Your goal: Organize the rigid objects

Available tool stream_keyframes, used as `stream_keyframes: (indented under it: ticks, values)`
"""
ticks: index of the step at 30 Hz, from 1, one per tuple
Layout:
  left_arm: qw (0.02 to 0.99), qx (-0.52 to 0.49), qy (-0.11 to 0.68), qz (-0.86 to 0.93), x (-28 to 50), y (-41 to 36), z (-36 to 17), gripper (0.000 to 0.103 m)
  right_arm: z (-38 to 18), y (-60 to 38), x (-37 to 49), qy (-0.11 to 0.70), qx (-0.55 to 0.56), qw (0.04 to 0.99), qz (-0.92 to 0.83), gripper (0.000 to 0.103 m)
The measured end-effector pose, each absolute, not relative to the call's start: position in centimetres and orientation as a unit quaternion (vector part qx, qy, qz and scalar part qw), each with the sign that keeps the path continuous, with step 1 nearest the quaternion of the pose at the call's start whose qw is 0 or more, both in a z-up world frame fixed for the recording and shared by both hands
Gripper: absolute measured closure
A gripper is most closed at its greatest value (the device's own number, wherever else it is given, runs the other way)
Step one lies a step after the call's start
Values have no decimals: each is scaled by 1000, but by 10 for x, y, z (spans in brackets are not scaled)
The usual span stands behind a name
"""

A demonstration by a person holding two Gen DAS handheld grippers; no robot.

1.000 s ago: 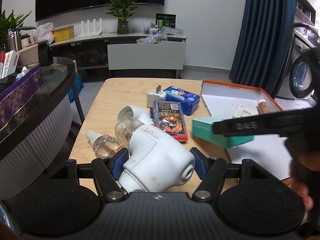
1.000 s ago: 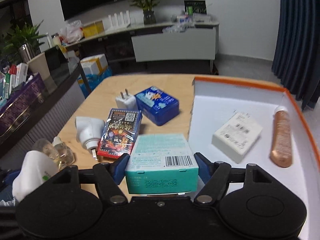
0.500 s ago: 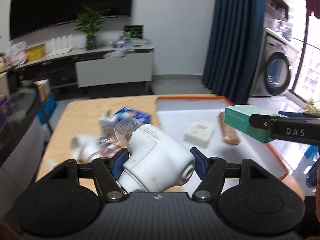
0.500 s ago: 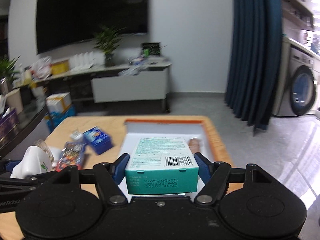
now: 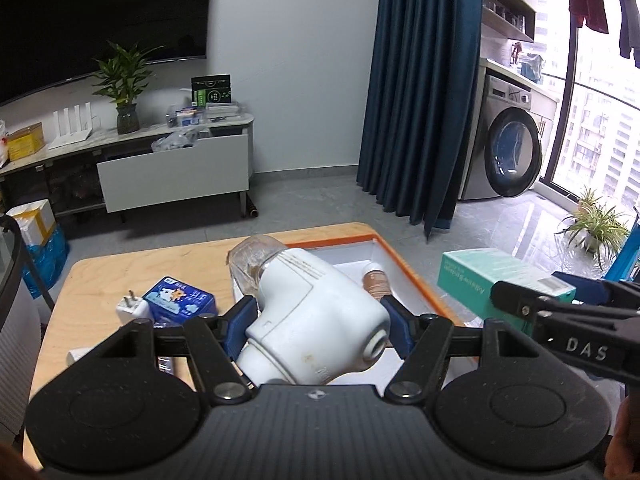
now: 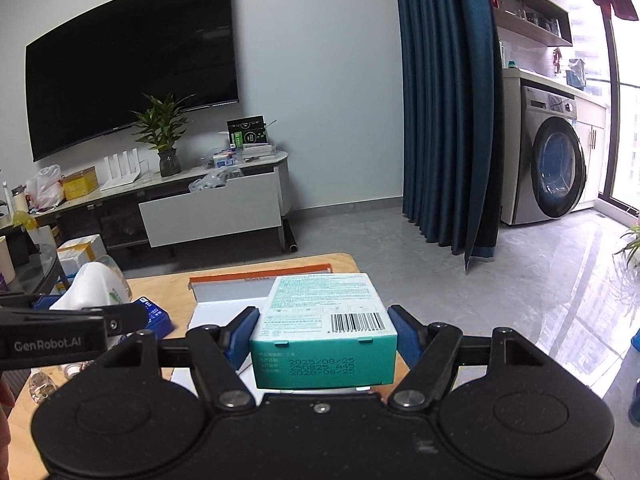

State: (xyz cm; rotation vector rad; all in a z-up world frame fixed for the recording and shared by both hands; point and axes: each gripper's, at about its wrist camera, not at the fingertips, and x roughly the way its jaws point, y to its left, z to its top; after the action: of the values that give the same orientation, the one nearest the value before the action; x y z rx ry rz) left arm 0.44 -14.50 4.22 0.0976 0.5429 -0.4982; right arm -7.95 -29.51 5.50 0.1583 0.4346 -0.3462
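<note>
My left gripper point(image 5: 318, 322) is shut on a white plug-in vaporizer point(image 5: 320, 312) with a clear bottle point(image 5: 256, 256) at its far end, held above the wooden table point(image 5: 104, 276). My right gripper point(image 6: 324, 334) is shut on a teal carton point(image 6: 324, 320) with a barcode on top. In the left wrist view this carton point(image 5: 492, 280) hangs to the right of the orange-rimmed white box point(image 5: 404, 276). A brown tube point(image 5: 376, 280) lies inside that box. From the right wrist view the vaporizer point(image 6: 92, 288) shows at the left, and the box point(image 6: 256, 276) lies just beyond the carton.
A blue tin point(image 5: 180, 296) and a white plug charger point(image 5: 132, 308) lie on the table's left half. Beyond the table are grey floor, a low TV cabinet point(image 5: 172, 172), a blue curtain point(image 5: 420, 120) and a washing machine point(image 5: 512, 152). A glass side table point(image 6: 24, 264) stands at the left.
Both grippers have swung to the right and risen a little, carrying the vaporizer and the carton from over the table's clutter toward the orange-rimmed box. Neither grip changed.
</note>
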Motion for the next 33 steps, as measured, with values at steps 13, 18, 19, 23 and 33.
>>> stream_keyframes:
  ticks: [13, 18, 19, 23, 33]
  values:
    - [930, 53, 269, -247, 5, -154, 41, 34, 55, -297, -80, 214, 85, 960, -159, 19]
    - [930, 50, 269, -244, 6, -152, 41, 34, 56, -296, -80, 215, 85, 960, -156, 19]
    - [931, 49, 269, -243, 5, -151, 42, 34, 56, -296, -80, 214, 84, 961, -155, 19]
    - [932, 48, 266, -243, 4, -150, 45, 34, 58, -292, -80, 213, 80, 962, -152, 19]
    - [934, 43, 260, -242, 2, -147, 49, 34, 65, -286, -77, 210, 73, 964, -145, 19]
